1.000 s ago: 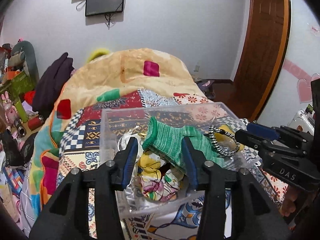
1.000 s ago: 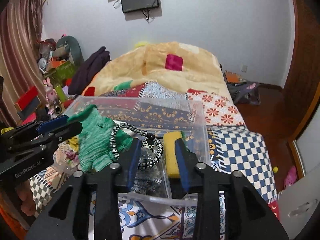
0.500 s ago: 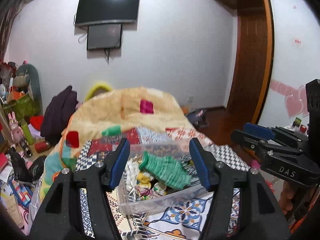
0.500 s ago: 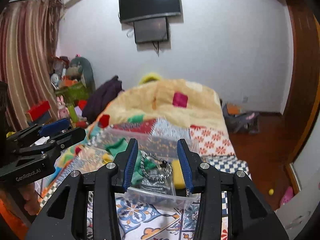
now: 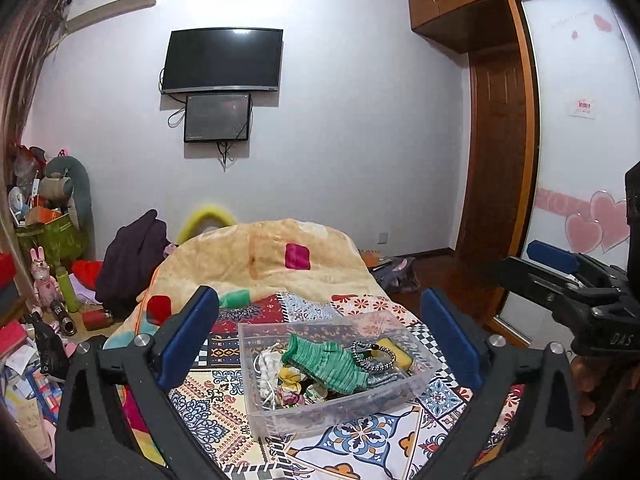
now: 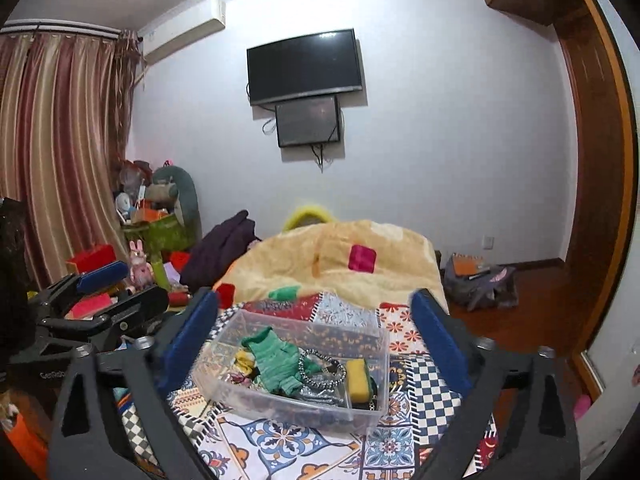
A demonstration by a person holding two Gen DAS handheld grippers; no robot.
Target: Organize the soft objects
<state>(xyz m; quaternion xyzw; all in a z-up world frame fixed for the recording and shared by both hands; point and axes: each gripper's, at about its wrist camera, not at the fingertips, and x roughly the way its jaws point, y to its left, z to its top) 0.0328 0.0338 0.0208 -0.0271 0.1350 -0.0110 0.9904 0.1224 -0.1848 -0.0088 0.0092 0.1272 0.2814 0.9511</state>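
Note:
A clear plastic bin point(image 5: 428, 376) point(image 6: 372, 408) sits on the patterned bedspread. Inside lie a green knit glove point(image 5: 328, 362) point(image 6: 276, 358), a black-and-white braided band point(image 5: 374, 354) point(image 6: 320, 368), a yellow sponge point(image 5: 400, 354) point(image 6: 357, 376) and floral cloth point(image 5: 290, 390). My left gripper point(image 5: 320, 338) is open and empty, raised well back from the bin. My right gripper point(image 6: 314, 330) is open and empty, also raised back from it. Each gripper shows at the side of the other's view.
A yellow quilt point(image 5: 260, 256) is heaped on the bed behind the bin. A dark garment point(image 5: 132, 252) lies at its left. Toys and clutter point(image 5: 44, 240) fill the left floor. A TV point(image 5: 222, 60) hangs on the wall. A wooden door point(image 5: 496, 184) stands at right.
Both grippers have pulled up and back from the bin and opened wider. The bin now looks small and far. The glove and band stay inside it.

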